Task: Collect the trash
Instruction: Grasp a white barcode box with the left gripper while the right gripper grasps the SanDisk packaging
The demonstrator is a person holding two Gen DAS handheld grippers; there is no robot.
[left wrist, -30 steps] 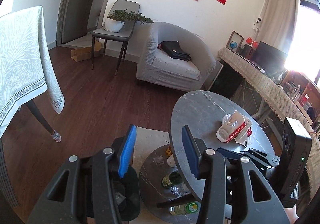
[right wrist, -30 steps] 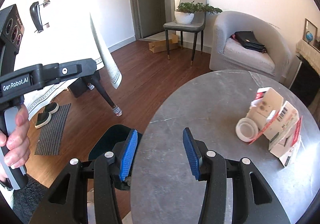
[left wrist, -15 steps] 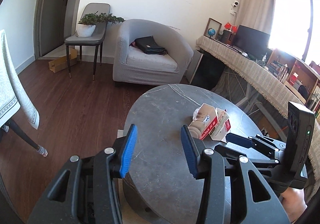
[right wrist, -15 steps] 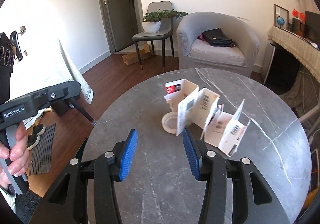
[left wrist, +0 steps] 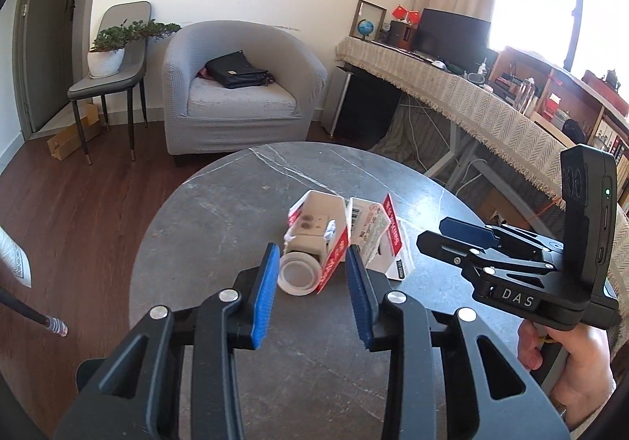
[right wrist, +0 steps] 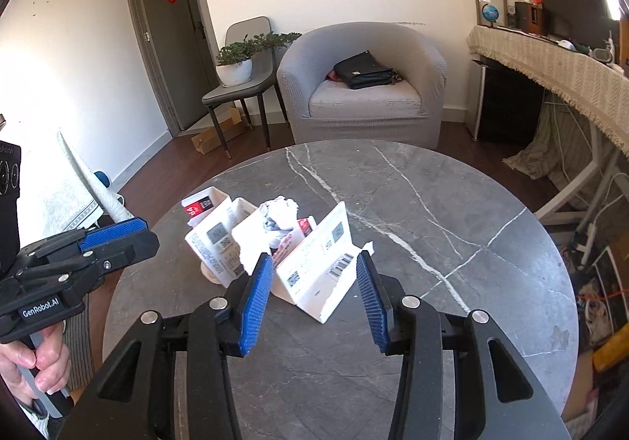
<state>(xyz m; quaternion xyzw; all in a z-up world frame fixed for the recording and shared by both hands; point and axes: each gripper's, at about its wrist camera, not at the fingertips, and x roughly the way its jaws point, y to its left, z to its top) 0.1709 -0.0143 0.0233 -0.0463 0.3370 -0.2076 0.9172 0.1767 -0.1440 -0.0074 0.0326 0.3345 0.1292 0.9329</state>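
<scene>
1. Claws first: the left gripper (left wrist: 312, 275) is part open, its jaws just narrowed, nothing pressed between its pads; the white cup's mouth shows in the gap just beyond the tips. The right gripper (right wrist: 314, 282) is likewise part open and just narrowed, empty, with the carton's near flap lying ahead between its tips.
2. Both claws hover over the near half of the round table (right wrist: 452, 204), aimed down at one heap.
3. Trash sits near the table's middle, a little toward the left edge: cup (left wrist: 298, 275), torn carton (right wrist: 314, 267), a second carton piece (right wrist: 214, 239) and a paper wad (right wrist: 280, 210), all touching.
4. Progress: nothing is picked up yet; the whole heap is left to collect.
5. Cup lies on its side, long axis running from the near edge toward the armchair (left wrist: 236, 86), mouth facing the left claw. The carton's long fold runs slantwise toward the near right edge.
</scene>
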